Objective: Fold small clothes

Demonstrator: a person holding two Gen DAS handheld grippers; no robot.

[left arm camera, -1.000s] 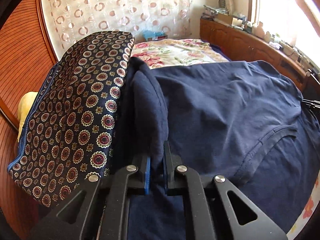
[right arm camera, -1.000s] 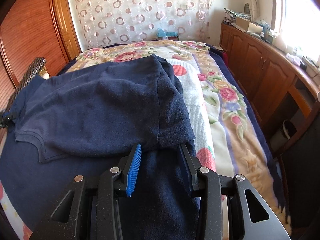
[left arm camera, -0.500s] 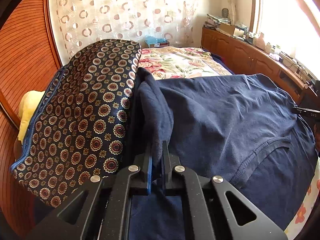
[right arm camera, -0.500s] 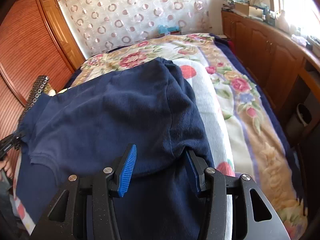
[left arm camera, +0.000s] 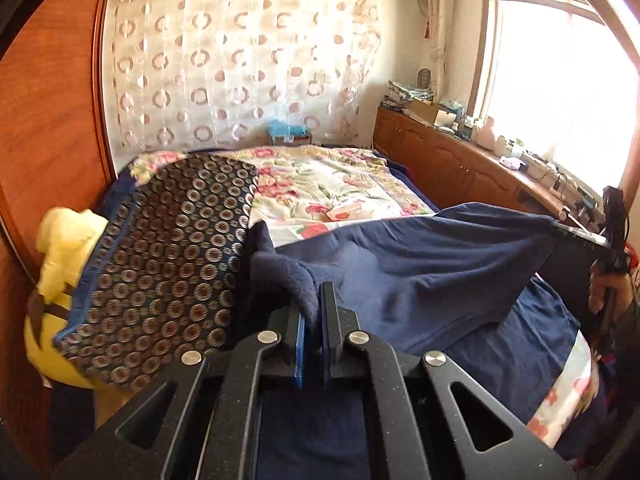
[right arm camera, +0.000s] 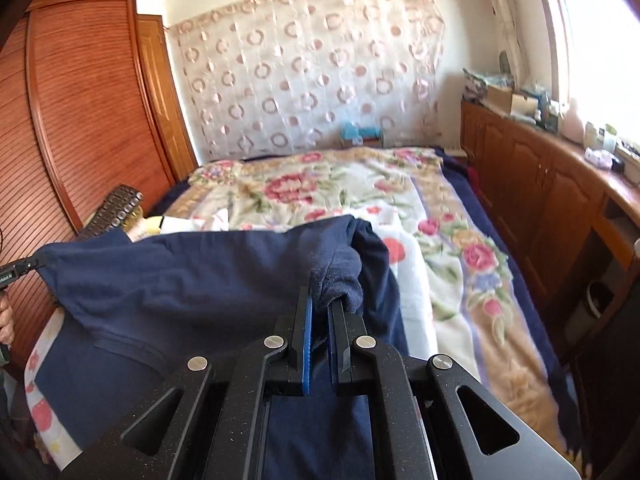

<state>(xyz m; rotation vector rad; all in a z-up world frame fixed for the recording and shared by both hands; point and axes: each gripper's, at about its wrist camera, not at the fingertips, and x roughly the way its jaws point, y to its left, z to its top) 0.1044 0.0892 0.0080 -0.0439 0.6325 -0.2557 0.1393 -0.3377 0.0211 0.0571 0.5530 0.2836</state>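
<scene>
A navy blue shirt (left arm camera: 432, 264) is stretched above the floral bed between my two grippers. My left gripper (left arm camera: 313, 296) is shut on its left corner, a bunched fold of navy cloth between the jaws. My right gripper (right arm camera: 322, 300) is shut on the shirt's (right arm camera: 192, 280) right corner. Each gripper shows at the far edge of the other's view, the right one (left arm camera: 608, 240) and the left one (right arm camera: 16, 270). The shirt's lower part hangs down under the grippers.
A dark patterned pillow (left arm camera: 168, 264) and a yellow cushion (left arm camera: 60, 248) lie at the left. The floral bedspread (right arm camera: 360, 200) stretches to the curtain. Wooden cabinets (right arm camera: 540, 200) with clutter run along the right, a wooden wardrobe (right arm camera: 80, 120) on the left.
The right gripper has closed on the shirt's corner. Both grippers have risen and lifted the shirt's upper edge off the bed, pulling it taut.
</scene>
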